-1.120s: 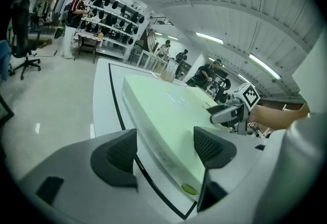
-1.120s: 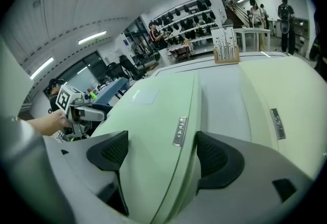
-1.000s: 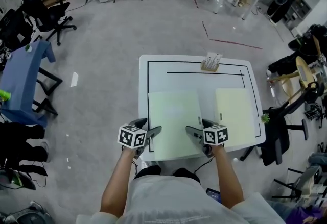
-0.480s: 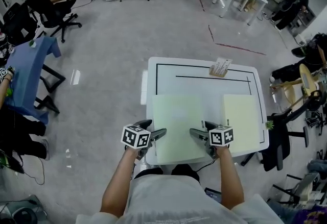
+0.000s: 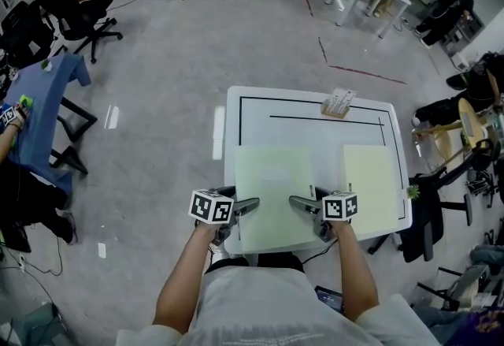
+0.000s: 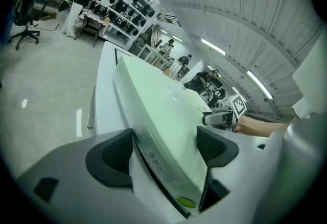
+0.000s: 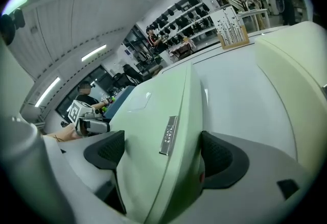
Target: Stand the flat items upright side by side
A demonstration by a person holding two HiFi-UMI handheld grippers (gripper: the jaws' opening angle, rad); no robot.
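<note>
Pale-green flat case (image 5: 272,195): it lies between the jaws of both your grippers. Your left gripper (image 6: 163,147) straddles its near left edge, jaws spread wide about it and not clamped. Your right gripper (image 7: 161,154) straddles the near right edge beside a small silver label, and its jaws are opening with the case between them. The case lies flat on the white tabletop (image 5: 315,135), towards the near side and inside a black outline. A second, paler flat case (image 5: 370,183) also lies flat to your right, apart from the first and near the tabletop's right edge. A small stand (image 5: 337,102) sits at the far edge, well apart from both cases.
</note>
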